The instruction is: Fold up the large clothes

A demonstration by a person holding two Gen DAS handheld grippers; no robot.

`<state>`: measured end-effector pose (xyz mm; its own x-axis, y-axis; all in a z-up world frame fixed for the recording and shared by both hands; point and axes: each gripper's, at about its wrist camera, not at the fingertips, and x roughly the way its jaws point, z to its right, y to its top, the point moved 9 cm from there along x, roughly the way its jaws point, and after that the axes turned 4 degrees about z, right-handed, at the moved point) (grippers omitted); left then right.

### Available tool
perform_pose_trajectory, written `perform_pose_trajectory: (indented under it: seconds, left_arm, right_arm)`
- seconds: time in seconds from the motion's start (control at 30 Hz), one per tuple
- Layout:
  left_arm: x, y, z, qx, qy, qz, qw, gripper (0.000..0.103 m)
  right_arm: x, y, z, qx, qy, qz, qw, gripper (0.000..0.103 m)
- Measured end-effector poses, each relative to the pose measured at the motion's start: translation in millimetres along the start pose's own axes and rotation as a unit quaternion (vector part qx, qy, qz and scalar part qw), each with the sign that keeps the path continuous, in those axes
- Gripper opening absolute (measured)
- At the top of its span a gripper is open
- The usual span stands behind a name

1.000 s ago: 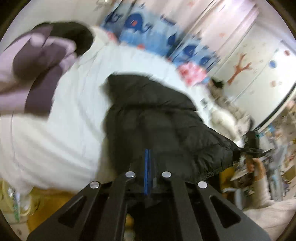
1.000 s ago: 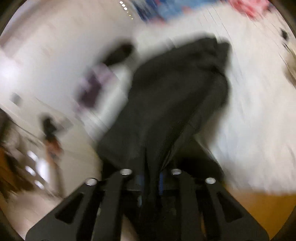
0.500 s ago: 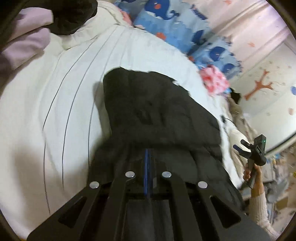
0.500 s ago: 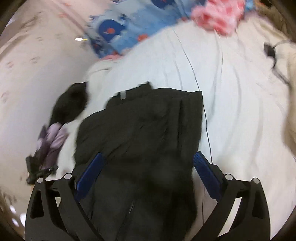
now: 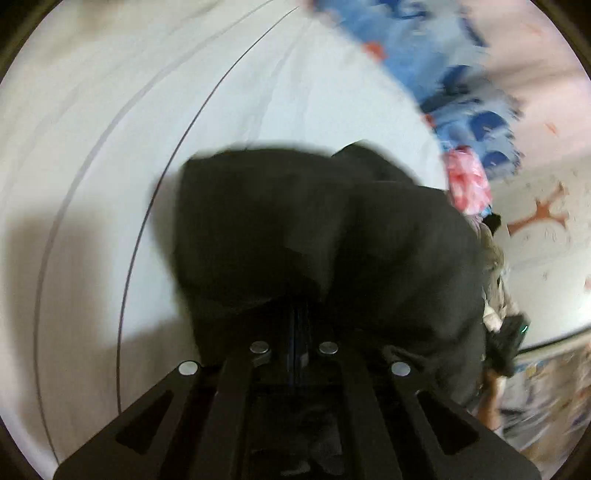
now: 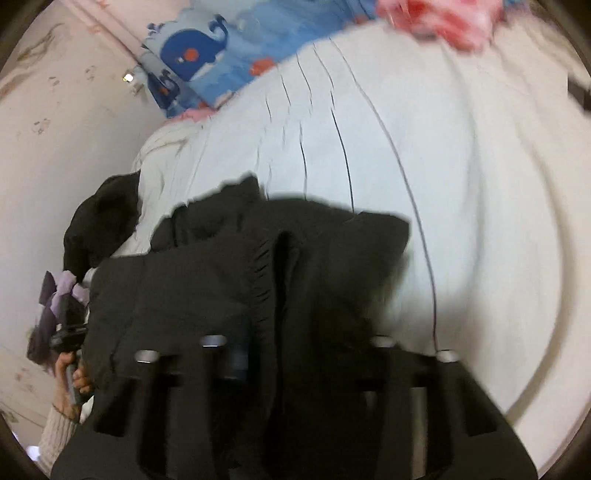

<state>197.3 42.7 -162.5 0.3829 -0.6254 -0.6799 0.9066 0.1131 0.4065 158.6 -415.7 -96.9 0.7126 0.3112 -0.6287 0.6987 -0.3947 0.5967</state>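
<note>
A large black padded jacket lies on a white bed. My left gripper is shut on a fold of the jacket, which bulges up over the fingertips. In the right wrist view the same jacket spreads below my right gripper, whose jaws stand wide apart over the cloth; the image is blurred and the cloth hides the tips. The other gripper and the hand holding it show at the left edge of that view.
A blue whale-print blanket and a pink cloth lie at the head of the bed. A dark and purple garment pile sits at the bed's left side by the wall. Clutter lies at the right edge of the bed.
My left gripper has pushed forward over the bed with the jacket fold. My right gripper let go of the jacket half a second ago and has stayed open, moving lower over the cloth.
</note>
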Motion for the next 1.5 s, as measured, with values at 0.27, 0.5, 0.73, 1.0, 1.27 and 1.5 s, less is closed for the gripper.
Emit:
perform_pose_trajectory:
  seconds: [0.27, 0.5, 0.73, 1.0, 1.27, 1.5]
  left_arm:
    - [-62, 21, 46, 0.113, 0.049, 0.119, 0.9852, 0.0]
    - [24, -33, -34, 0.101, 0.159, -0.042, 0.9813, 0.0]
    - [-44, -45, -5, 0.06, 0.031, -0.038, 0.997, 0.001]
    - [-115, -159, -45, 0.027, -0.005, -0.124, 0.9919, 0.001]
    - [-192, -260, -61, -0.019, -0.093, -0.138, 0.9858, 0.001]
    - [-211, -267, -72, -0.046, -0.074, -0.113, 0.9898, 0.002]
  right_arm:
    - [-40, 71, -31, -0.078, -0.022, 0.092, 0.992, 0.02]
    - [11, 11, 79, 0.081, -0.068, -0.013, 0.994, 0.05]
    - [-55, 27, -3, -0.079, -0.098, 0.081, 0.989, 0.08]
    - [-49, -50, 40, 0.012, -0.084, -0.041, 0.996, 0.081]
    - [-193, -192, 25, 0.053, 0.03, -0.136, 0.989, 0.087]
    - [-239, -264, 9, 0.109, 0.122, -0.168, 0.972, 0.088]
